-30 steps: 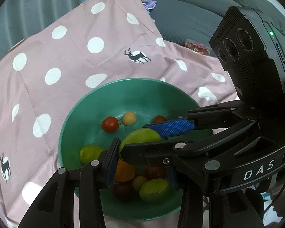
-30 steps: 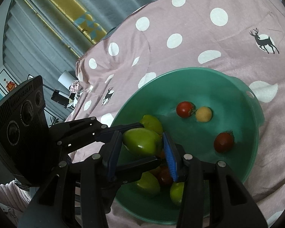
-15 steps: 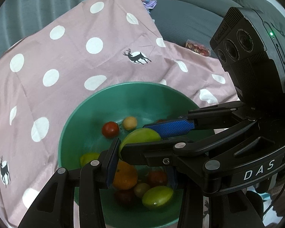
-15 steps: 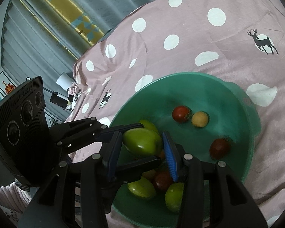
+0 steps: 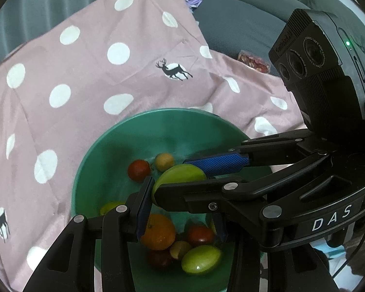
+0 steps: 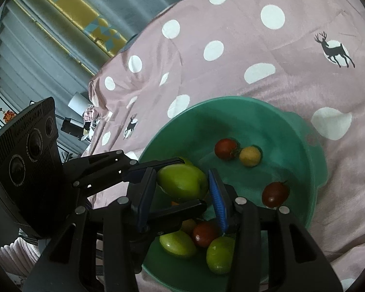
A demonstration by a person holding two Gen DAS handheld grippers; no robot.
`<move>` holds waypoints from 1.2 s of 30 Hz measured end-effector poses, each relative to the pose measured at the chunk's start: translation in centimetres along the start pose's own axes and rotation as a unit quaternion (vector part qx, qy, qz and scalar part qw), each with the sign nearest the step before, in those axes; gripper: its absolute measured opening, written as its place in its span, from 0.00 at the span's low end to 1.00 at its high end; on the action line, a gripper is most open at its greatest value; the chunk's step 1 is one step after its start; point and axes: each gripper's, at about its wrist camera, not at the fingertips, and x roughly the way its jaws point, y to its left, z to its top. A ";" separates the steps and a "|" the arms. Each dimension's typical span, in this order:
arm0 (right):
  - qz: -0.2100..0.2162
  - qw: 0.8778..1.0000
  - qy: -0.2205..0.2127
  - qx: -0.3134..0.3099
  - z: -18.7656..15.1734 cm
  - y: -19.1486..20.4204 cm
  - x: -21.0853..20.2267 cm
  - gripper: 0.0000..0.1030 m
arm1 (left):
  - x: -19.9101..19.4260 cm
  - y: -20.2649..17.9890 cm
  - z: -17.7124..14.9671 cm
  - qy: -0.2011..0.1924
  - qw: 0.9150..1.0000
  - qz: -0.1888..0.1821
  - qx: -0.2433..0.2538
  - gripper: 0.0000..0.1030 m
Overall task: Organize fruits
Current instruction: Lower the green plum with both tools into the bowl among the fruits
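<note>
Above the bowl (image 6: 315, 146), on the bed, both the left gripper (image 5: 182, 202) and the right gripper (image 6: 182, 189) pinched one green fruit (image 6: 182, 182), not yet released. Several fruits already lay inside; none showed outside.

Piled fruit (image 5: 158, 228) crowds the bowl's (image 5: 124, 131) near side; its far floor lies open.

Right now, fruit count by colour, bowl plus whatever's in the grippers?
Green fruit: 4 (1 held)
Red fruit: 4
Yellow fruit: 2
Orange fruit: 1
Total: 11
</note>
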 end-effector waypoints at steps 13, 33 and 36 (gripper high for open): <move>-0.015 0.997 0.067 0.031 2.0 -0.8 1.8 0.43 | 1.3 1.9 1.0 0.044 0.997 -0.036 -0.053 0.43; -0.029 0.993 0.110 0.043 2.5 -1.1 3.7 0.43 | 3.3 2.8 0.8 0.082 0.993 -0.036 -0.073 0.43; -0.031 0.993 0.110 0.042 2.5 -1.0 3.7 0.43 | 3.4 2.7 0.9 0.083 0.993 -0.035 -0.073 0.43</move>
